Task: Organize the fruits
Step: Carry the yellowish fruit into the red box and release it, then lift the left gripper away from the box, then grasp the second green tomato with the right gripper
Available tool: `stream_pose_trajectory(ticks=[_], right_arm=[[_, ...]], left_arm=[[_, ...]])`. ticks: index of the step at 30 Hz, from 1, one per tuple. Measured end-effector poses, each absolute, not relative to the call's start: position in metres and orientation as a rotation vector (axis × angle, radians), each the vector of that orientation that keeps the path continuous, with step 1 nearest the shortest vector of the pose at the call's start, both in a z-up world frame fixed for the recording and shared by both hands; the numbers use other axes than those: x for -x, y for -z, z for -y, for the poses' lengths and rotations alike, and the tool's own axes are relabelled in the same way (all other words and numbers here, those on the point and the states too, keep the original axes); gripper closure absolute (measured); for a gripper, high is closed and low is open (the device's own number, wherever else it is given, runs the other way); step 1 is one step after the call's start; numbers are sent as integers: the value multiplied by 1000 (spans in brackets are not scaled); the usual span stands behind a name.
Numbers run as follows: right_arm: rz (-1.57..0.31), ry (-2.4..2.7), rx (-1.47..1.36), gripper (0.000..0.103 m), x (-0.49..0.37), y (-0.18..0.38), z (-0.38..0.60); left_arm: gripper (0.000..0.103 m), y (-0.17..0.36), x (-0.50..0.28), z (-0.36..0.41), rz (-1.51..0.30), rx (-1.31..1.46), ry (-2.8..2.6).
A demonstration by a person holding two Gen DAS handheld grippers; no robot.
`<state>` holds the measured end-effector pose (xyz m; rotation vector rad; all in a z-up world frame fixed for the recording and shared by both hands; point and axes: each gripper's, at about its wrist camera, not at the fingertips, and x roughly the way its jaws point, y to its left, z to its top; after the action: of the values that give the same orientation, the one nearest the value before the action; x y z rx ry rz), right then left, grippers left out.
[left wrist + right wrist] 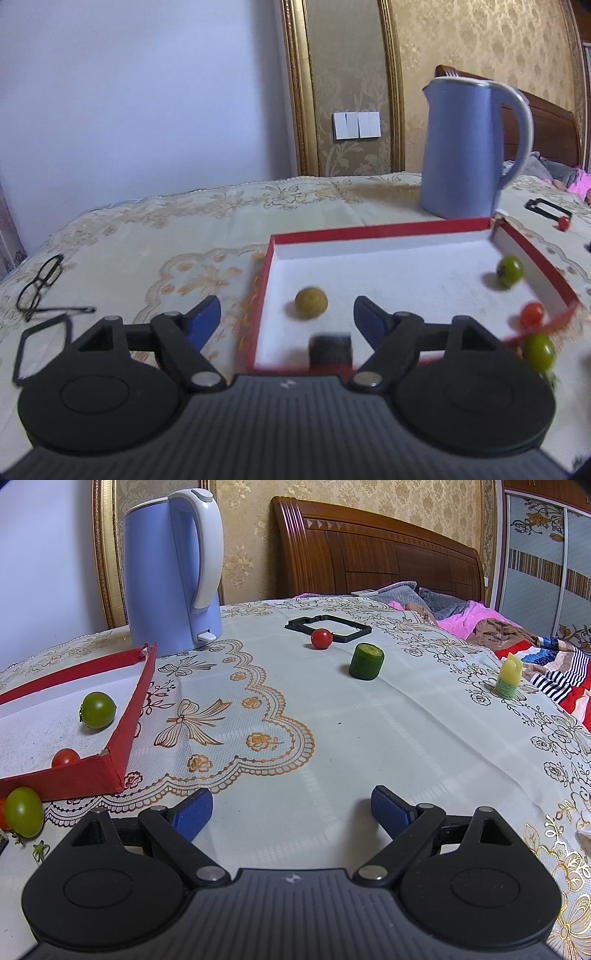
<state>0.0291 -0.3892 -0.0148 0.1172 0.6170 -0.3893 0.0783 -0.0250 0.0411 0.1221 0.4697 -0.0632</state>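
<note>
Red tray (376, 232): on the worktop (332, 716), holding a yellowish fruit (311, 302), a green tomato (98, 709) and a red tomato (65, 757).
Outside tray: green tomato (23, 811) just beside its near corner; red tomato (321, 638) and cucumber piece (366, 661) well apart.
Left tongs (287, 320): apart, empty, over tray.
Right tongs (291, 812): apart, empty.
Kettle (170, 572): behind tray.

red box (376, 232), blue kettle (166, 572)

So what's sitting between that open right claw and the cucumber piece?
Nothing: the right wrist view shows only bare tablecloth between the right gripper and the cucumber piece.
</note>
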Motion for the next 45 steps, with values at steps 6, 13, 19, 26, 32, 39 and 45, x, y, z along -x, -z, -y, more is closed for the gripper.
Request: stream_pose_trajectory(ticks=[6,13,19,26,32,39,45], right_arm=[[-617,389,-117,10,-29,15,389],[-596,355,-152,9,-20,14,385],[-554,209,-65,10,-9,5,340],[-567,92,-29,14,-25,5,303],[-582,40,-50,16,-29,7,290],[-573,-7,-8,24,-34,4,271],[-577,-44,12,40,-42,5,258]], left_arm=[[20,-32,-46,8,-497,-102,72],[19,-14,-46,-7,-573,-78,60],[18,0,-50,-18,-609,-48,34],[18,5,-53,-25,-629,-19,34],[15,5,-54,-25,-635,-25,37],[14,4,-56,-24,-638,-21,37],[13,5,-57,-24,-638,-20,35]])
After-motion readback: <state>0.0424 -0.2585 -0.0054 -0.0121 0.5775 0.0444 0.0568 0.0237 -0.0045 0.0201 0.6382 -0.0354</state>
